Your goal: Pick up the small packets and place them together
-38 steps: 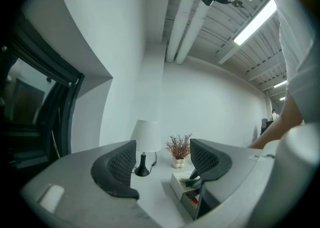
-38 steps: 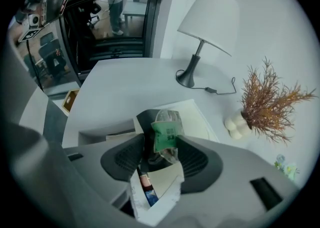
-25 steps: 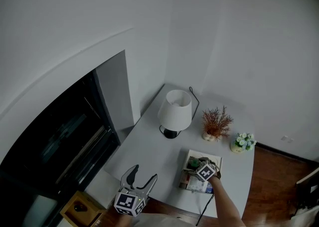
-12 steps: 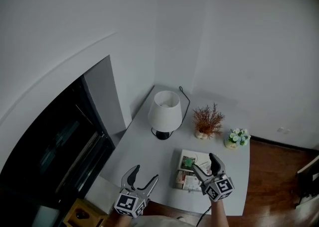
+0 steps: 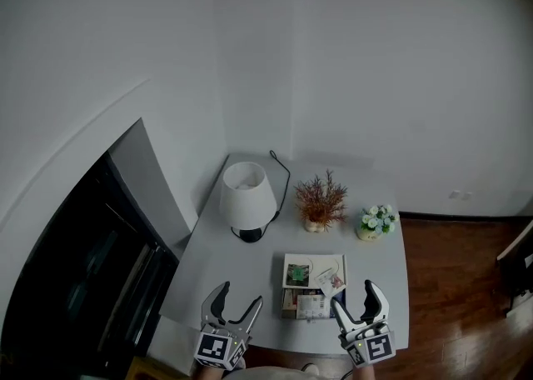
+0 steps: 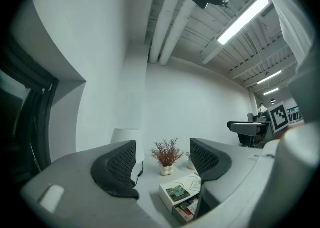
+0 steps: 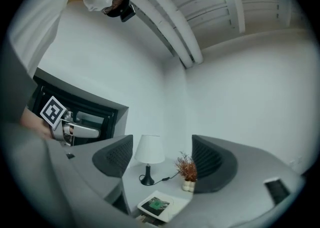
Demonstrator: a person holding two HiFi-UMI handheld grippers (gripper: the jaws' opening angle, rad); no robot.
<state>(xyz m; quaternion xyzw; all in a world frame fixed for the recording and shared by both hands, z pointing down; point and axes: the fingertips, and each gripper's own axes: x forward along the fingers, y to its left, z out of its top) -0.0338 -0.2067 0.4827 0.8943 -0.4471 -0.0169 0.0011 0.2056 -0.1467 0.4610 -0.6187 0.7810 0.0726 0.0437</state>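
Observation:
A small green packet (image 5: 297, 272) lies on a white book atop a stack of books (image 5: 312, 287), with a couple of pale small packets (image 5: 330, 277) beside it. My right gripper (image 5: 355, 298) hangs near the table's front edge, below the stack, pointing level. Its jaws have just been closing a little; they stand open with nothing between them. My left gripper (image 5: 236, 297) is open and empty at the front left. In the left gripper view the green packet (image 6: 176, 192) shows low between the pads. The right gripper view looks over the green packet (image 7: 156, 204).
On the grey table (image 5: 250, 262) stand a white lamp (image 5: 242, 202) with a black cord, a dried reddish plant (image 5: 319, 202) and a small flower pot (image 5: 376, 221) along the back. A dark window recess (image 5: 92, 262) is at the left. Wooden floor (image 5: 458, 287) lies to the right.
My right gripper has lifted off the book stack, turned from pointing down to level, and drawn back toward the table's front edge. The left gripper shifted slightly. The head view swung.

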